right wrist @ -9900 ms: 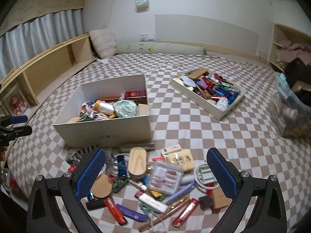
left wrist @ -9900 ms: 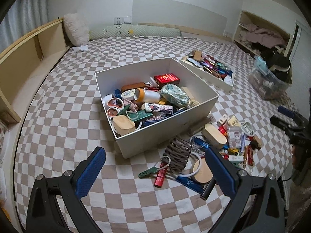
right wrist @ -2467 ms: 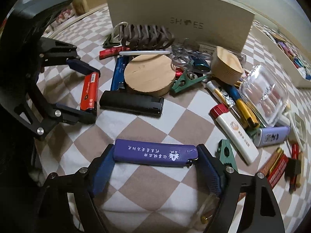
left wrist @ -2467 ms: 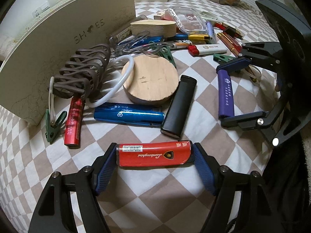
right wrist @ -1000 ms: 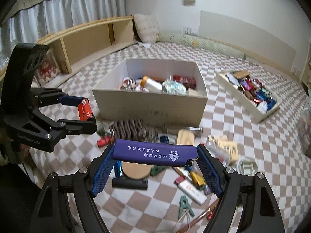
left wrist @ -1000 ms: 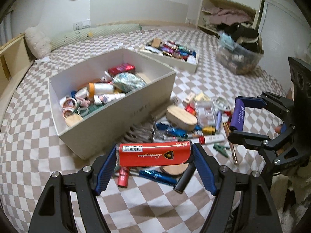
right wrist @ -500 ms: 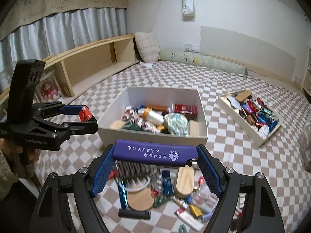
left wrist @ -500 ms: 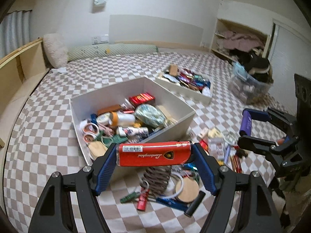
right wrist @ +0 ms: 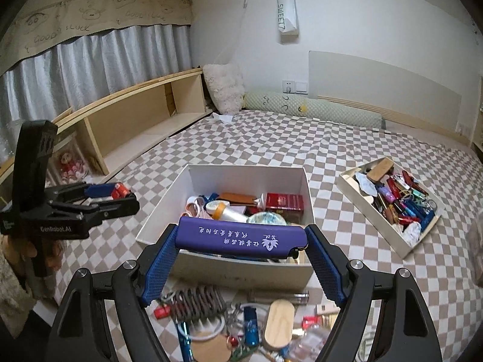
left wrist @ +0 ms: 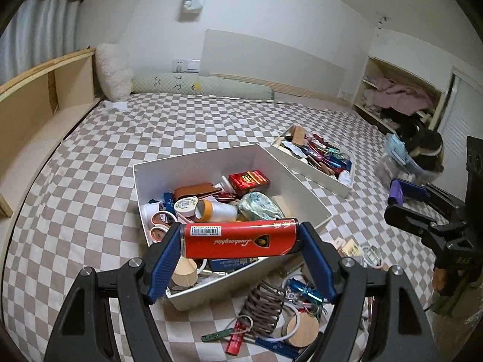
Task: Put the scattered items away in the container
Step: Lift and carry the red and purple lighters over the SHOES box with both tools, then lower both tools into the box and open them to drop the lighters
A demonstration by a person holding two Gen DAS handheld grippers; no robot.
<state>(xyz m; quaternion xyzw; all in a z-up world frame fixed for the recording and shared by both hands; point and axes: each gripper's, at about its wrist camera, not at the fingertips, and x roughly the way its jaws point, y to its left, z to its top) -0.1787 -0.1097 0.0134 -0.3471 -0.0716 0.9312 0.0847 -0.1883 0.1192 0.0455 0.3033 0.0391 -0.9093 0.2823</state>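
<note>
My left gripper (left wrist: 240,239) is shut on a red lighter (left wrist: 238,239), clamped end to end, high over the near corner of the white shoe box (left wrist: 211,158). My right gripper (right wrist: 241,238) is shut on a purple lighter (right wrist: 241,236) in the same way, above the box's (right wrist: 244,172) front wall. The box holds several items, among them a red packet (left wrist: 249,179) and an orange-capped bottle (left wrist: 215,211). Each gripper shows in the other's view: the right one (left wrist: 403,197) at the right edge, the left one (right wrist: 113,194) at the left.
Scattered items lie on the checkered bed in front of the box: a brown hair claw (left wrist: 265,304), a round wooden disc (left wrist: 302,328), an oval wooden piece (right wrist: 279,319), blue lighters. A shallow white tray (right wrist: 371,214) full of small things sits to the right. A wooden shelf (right wrist: 135,120) borders the left.
Both grippers have risen and drawn back from the pile with their lighters, so the box's inside now shows from above. The left one has rolled slightly.
</note>
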